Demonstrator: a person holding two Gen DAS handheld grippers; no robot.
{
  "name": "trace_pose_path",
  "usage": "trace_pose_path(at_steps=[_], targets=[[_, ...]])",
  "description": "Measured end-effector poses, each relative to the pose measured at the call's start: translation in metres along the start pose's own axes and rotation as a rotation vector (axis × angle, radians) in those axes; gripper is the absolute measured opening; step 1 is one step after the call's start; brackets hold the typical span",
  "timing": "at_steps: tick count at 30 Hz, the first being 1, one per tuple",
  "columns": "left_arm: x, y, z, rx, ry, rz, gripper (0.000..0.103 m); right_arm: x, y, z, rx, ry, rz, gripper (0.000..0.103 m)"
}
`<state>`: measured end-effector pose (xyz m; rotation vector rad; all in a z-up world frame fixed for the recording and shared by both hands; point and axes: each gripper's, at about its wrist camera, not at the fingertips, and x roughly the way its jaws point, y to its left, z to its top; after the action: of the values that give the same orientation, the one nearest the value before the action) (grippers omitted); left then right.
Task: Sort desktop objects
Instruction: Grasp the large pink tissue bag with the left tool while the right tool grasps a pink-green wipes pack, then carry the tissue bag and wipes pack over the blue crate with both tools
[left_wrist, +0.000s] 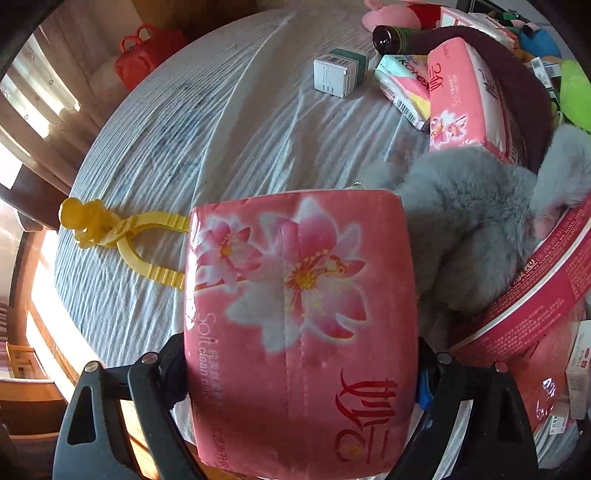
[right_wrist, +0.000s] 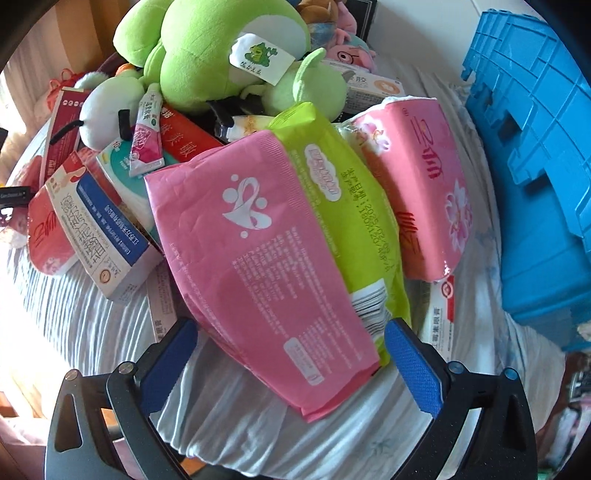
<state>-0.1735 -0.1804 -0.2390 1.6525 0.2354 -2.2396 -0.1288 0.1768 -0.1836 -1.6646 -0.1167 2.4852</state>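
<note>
Behind tissue pack (left_wrist: 295, 332): plush (grey) (left_wrist: 461, 229)

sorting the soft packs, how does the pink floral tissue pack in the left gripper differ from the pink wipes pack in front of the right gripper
The tissue pack is glossy with printed flowers and clamped in the left gripper. The wipes pack is matte with a white logo, lying on the cloth between the open fingers of the right gripper. Both are pink soft packs.
</note>
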Motion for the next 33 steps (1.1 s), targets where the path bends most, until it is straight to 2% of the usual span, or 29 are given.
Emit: trace_pose_path(at_steps=[2, 5, 7, 8, 9, 10, 11, 13, 15, 19, 22, 28, 33], targets=[[-0.019, -0.001, 0.002, 0.029, -0.054, -0.003, 0.090, 0.007, 0.004, 0.000, 0.001, -0.024, -0.083, 0.103], [-0.047, -0.007, 0.008, 0.069, -0.127, -0.018, 0.090, 0.018, -0.002, 0.005, 0.057, -0.021, -0.107, 0.099], [-0.064, -0.014, 0.012, 0.090, -0.173, -0.035, 0.090, 0.016, -0.008, 0.009, 0.105, -0.024, -0.095, 0.084], [-0.072, -0.014, 0.010, 0.100, -0.196, -0.046, 0.090, 0.011, -0.011, 0.010, 0.125, -0.028, -0.087, 0.081], [-0.081, -0.015, 0.013, 0.111, -0.220, -0.058, 0.090, 0.006, -0.015, 0.012, 0.146, -0.033, -0.072, 0.068], [-0.090, -0.017, 0.014, 0.121, -0.246, -0.072, 0.090, -0.001, -0.020, 0.014, 0.176, -0.047, -0.031, 0.048], [-0.094, -0.022, 0.020, 0.132, -0.270, -0.083, 0.090, -0.010, -0.024, 0.016, 0.209, -0.065, -0.009, 0.046], [-0.103, -0.024, 0.025, 0.155, -0.314, -0.103, 0.090, -0.028, -0.030, 0.021, 0.232, -0.098, 0.006, 0.029], [-0.112, -0.029, 0.027, 0.172, -0.348, -0.127, 0.090, -0.046, -0.037, 0.027, 0.263, -0.134, 0.014, 0.021], [-0.128, -0.043, 0.031, 0.209, -0.394, -0.172, 0.090, -0.077, -0.056, 0.037, 0.332, -0.193, 0.112, 0.014], [-0.138, -0.053, 0.034, 0.233, -0.416, -0.200, 0.090, -0.091, -0.065, 0.047, 0.367, -0.221, 0.170, 0.013], [-0.173, -0.085, 0.035, 0.300, -0.495, -0.243, 0.090, -0.127, -0.081, 0.076, 0.389, -0.302, 0.241, 0.013], [-0.226, -0.129, 0.040, 0.366, -0.600, -0.289, 0.090, -0.179, -0.108, 0.110, 0.357, -0.425, 0.230, 0.013]])
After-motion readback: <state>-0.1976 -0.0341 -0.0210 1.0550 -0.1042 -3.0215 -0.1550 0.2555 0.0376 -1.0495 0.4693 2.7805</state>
